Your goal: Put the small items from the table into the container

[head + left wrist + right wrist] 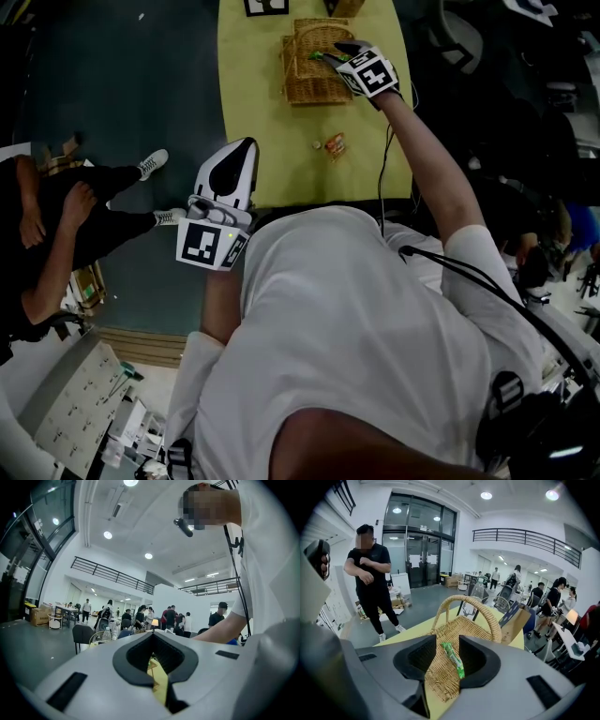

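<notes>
Two small items are left on the yellow tabletop (267, 122): an orange packet (336, 143) and a tiny piece (317, 145) just beside it. At left our left tool (244, 148) hangs by the near edge, jaws together on nothing; further right sits the wicker basket (305, 84); over it our right tool (447, 641) has its jaws spread wide, with a green packet (453, 660) loose between them above the weave. We judge it could cling to a pad and be dragged outside if the tool withdraws tilted.
</notes>
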A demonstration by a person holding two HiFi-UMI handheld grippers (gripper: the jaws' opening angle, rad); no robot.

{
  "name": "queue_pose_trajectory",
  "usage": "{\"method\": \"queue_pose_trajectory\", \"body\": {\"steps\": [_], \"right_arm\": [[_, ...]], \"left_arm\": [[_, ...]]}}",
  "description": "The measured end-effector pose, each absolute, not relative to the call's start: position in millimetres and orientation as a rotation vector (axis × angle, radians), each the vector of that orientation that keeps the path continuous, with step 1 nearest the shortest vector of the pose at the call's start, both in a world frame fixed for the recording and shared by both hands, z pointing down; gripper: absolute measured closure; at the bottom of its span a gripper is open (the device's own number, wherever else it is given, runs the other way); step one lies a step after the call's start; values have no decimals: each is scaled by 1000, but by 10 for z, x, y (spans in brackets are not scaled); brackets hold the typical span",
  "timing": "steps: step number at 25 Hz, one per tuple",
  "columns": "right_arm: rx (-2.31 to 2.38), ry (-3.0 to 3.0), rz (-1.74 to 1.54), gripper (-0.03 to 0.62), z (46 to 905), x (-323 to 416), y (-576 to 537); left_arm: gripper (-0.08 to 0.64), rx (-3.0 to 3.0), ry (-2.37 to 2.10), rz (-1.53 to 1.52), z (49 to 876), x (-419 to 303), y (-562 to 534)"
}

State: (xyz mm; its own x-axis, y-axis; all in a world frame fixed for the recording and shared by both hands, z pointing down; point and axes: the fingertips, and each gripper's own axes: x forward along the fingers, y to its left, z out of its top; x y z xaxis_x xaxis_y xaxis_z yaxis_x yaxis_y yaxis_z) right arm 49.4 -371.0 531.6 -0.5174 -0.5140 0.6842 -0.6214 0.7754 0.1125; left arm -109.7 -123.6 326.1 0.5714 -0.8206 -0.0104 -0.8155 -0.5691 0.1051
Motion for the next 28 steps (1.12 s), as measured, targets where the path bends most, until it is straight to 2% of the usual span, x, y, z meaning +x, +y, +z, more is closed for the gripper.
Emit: {"method": "queue_pose_trajectory", "body": {"steps": [17, 28], "right_arm": [[852, -2234, 214, 436, 5322, 897, -3510], [783, -2206, 295, 436, 5753, 1090, -2987]], "left_arm": [[552, 2805, -1314, -72, 3254, -719, -1235], [552, 2787, -1265, -41, 3399, -653, -1180]]}}
